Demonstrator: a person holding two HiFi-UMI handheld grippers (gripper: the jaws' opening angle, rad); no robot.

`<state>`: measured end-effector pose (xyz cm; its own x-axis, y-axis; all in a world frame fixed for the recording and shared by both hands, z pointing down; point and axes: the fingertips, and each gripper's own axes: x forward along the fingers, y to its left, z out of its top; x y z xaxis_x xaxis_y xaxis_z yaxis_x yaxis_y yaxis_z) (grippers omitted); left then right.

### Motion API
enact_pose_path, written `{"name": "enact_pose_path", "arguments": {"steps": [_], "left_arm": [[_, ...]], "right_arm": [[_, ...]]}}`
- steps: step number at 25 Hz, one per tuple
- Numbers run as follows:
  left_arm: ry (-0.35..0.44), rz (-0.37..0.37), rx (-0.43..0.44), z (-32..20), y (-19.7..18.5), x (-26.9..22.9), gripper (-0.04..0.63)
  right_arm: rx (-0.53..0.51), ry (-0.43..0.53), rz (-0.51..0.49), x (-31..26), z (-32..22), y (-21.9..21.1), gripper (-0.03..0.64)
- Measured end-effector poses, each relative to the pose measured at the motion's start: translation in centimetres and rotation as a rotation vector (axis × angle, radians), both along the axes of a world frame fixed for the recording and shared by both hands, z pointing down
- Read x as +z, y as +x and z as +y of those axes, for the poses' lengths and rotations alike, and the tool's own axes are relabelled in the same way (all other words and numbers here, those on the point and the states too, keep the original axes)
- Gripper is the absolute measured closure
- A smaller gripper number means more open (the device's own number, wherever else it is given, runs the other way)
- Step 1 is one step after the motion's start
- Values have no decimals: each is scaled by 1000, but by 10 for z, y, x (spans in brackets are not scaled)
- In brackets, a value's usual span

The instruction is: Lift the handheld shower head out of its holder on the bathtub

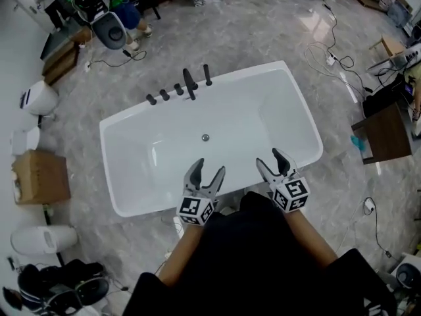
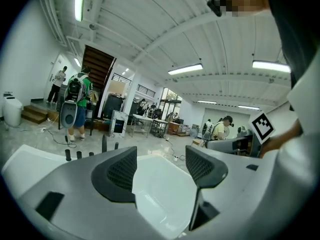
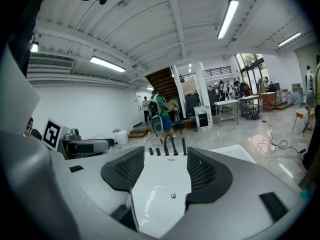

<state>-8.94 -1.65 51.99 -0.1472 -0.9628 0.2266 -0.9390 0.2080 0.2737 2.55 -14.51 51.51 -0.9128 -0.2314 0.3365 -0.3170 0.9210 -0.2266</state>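
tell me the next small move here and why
Probably extend the right gripper forward across the bathtub toward the handheld shower head. Both it and the left gripper are open and empty over the near rim. The shower head stands upright in its holder on the far rim, untouched, at the right end of the black fittings.

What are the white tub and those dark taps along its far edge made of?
The bathtub looks like glossy white acrylic or enamel: smooth, with soft reflections; which, I cannot tell. The taps seem matte black coated metal: dark, no shine, though small here.
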Motion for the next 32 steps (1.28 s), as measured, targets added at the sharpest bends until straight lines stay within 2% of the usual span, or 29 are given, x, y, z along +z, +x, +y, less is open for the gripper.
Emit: {"name": "enact_pose_path", "arguments": {"steps": [3,14,19,22,27,32], "left_arm": [[-10,-10,-36,-16,-13,-2,314],[-88,-39,-147,-74,-25,10,311],[-87,-49,-198,-92,-45,18,311],[-82,-39,-201,-109,-57,32,311],[-99,-51,-157,-146,-87,52,311],[-75,-22,-198,-169,-129,65,311]], "right_arm": [[-23,-11,-1,2,-19,-7,382],[-121,-74,-24,20,-79,-13,382],[-192,-66,-15,35,-88,-20,382],[-201,-64,-8,43,-95,-24,382],[-226,-84,17,55,-93,-35,382],[-249,-90,37,64,-85,-54,382]]}}
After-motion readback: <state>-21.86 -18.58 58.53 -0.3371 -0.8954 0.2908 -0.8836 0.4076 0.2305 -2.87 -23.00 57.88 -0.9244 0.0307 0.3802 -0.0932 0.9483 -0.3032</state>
